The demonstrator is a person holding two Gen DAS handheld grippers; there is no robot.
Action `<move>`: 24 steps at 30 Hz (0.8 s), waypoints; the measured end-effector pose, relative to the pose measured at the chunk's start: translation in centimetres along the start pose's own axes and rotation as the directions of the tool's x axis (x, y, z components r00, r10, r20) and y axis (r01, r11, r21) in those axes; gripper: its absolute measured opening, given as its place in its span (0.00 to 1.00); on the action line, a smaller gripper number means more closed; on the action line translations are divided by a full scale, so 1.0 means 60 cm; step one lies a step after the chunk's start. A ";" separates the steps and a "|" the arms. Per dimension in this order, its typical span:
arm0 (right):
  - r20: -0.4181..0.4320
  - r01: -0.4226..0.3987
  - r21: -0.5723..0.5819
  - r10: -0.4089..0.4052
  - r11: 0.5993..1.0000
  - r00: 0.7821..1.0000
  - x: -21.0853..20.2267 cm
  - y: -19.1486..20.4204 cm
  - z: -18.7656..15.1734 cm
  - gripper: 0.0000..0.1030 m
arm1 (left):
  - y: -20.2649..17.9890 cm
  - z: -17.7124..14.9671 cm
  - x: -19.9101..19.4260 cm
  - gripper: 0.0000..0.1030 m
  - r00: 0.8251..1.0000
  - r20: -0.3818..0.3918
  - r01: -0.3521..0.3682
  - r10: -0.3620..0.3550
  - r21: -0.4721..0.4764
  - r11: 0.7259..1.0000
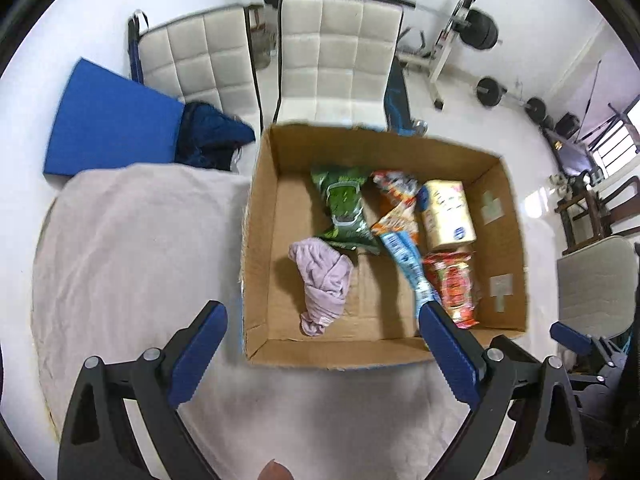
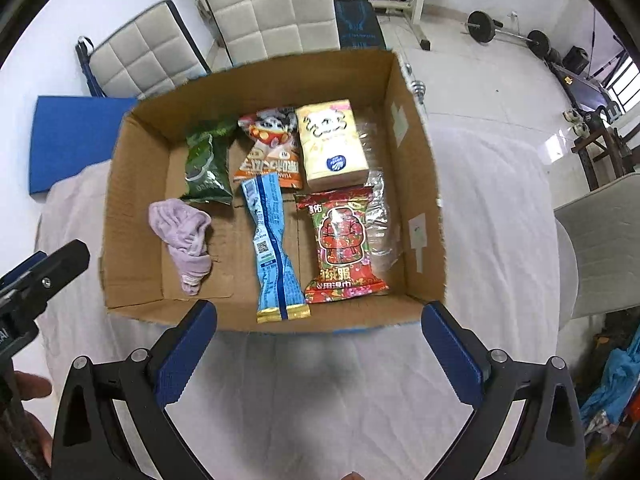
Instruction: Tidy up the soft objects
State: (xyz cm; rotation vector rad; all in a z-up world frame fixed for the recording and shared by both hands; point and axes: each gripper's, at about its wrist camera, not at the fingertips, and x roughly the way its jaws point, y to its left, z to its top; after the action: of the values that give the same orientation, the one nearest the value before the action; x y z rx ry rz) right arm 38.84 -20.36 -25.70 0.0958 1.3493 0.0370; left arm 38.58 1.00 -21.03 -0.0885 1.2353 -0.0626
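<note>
Cardboard box [image 2: 132, 248] sits on the cloth-covered counter [image 2: 480, 208], holding a crumpled lilac cloth [image 2: 182, 236] at its left, green snack bag [image 2: 206, 164], orange packet [image 2: 272, 148], yellow tissue pack [image 2: 334, 144], blue sachet [image 2: 274, 248] and red packet [image 2: 342, 244]. Left tongs [image 1: 322, 324] released, empty, over the box's near edge. Right tongs [image 2: 320, 318] likewise spread wide, holding nothing, just short of the box.

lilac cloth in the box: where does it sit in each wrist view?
Left wrist: the lilac cloth lies just below centre, on the cardboard box floor near its left wall, below the green packet.
Right wrist: the lilac cloth sits left of centre, again by the left wall of the box, under the green packet.
Shared landmark: the long blue packet lies to the cloth's right in both.
</note>
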 end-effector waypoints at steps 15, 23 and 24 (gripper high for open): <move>0.182 -0.045 0.000 0.044 0.999 0.982 -0.293 -0.020 -0.155 1.00 | -0.039 -0.119 -0.308 0.95 0.972 0.236 -0.015 0.003 0.051 0.999; 0.283 -0.054 -0.014 0.056 0.998 0.958 -0.434 -0.016 -0.236 1.00 | -0.041 -0.170 -0.404 0.95 0.957 0.289 -0.038 0.025 0.040 0.998; 0.290 -0.049 -0.016 0.051 0.999 0.956 -0.446 -0.015 -0.242 1.00 | -0.041 -0.173 -0.410 0.95 0.957 0.290 -0.030 0.017 0.041 0.999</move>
State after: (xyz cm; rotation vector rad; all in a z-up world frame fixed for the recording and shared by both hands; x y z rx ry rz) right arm 18.81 -22.75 -2.92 0.1230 1.0526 0.0689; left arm 20.67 0.55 -1.04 -0.0421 0.9411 -0.0543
